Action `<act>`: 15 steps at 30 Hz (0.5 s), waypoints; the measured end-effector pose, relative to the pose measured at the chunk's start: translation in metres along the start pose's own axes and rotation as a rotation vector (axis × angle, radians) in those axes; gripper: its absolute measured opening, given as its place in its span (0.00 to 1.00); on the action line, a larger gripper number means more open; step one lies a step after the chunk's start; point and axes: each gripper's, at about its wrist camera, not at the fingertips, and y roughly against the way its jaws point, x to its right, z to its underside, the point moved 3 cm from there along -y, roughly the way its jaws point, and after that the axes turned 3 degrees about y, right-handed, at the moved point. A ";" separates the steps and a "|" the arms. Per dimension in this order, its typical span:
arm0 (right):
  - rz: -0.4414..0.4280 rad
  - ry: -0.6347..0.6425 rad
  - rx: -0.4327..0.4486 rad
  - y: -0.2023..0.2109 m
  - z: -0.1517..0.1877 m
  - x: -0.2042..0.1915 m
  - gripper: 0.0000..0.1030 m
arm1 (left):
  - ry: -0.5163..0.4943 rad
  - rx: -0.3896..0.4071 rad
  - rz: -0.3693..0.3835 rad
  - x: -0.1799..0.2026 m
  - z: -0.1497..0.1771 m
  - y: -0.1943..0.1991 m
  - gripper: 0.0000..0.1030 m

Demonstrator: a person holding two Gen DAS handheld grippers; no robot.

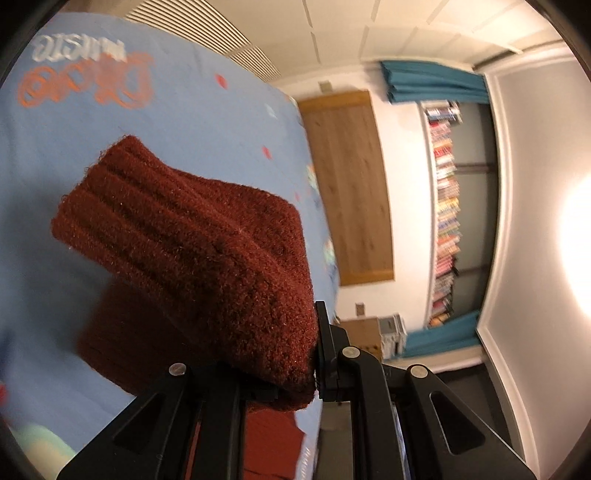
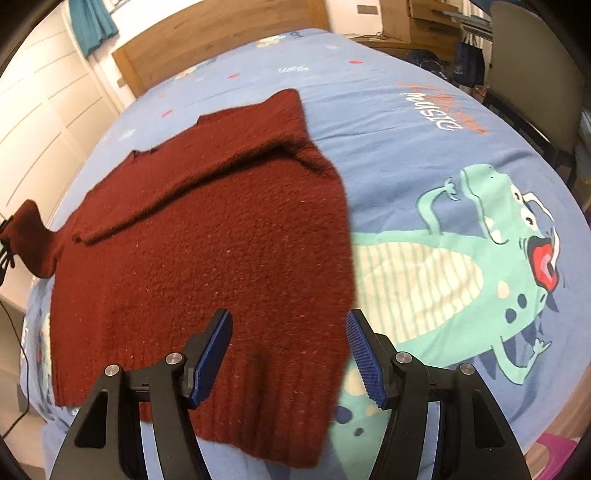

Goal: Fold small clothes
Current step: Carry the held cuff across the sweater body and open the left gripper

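Sweater (image 2: pixel 207 236), dark red knit, lies spread on the blue dinosaur-print bed cover (image 2: pixel 424 122), one sleeve folded across its chest. Only the right wrist view shows that whole layout, with the right tool (image 2: pixel 290 354) released, jaws apart above the ribbed hem and touching nothing. The left wrist view alone shows the ribbed cuff (image 1: pixel 192 236) close up, lifted off the cover and clenched in the left tool (image 1: pixel 295 384).

Fuzzy knitted sweater (image 2: pixel 207 236); smooth cotton bedsheet (image 2: pixel 388 122); wooden headboard (image 2: pixel 207 33).
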 end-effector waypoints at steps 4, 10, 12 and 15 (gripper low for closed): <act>-0.009 -0.036 0.020 0.009 0.000 0.018 0.64 | -0.033 -0.067 0.034 0.029 0.035 -0.027 0.11; -0.013 -0.061 0.044 0.023 0.006 0.044 0.64 | -0.079 -0.177 0.052 0.060 0.086 -0.071 0.11; -0.014 -0.072 0.049 0.025 0.007 0.050 0.64 | -0.090 -0.209 0.052 0.067 0.100 -0.082 0.11; -0.014 -0.090 0.052 0.026 0.008 0.060 0.64 | -0.115 -0.265 0.043 0.074 0.126 -0.099 0.11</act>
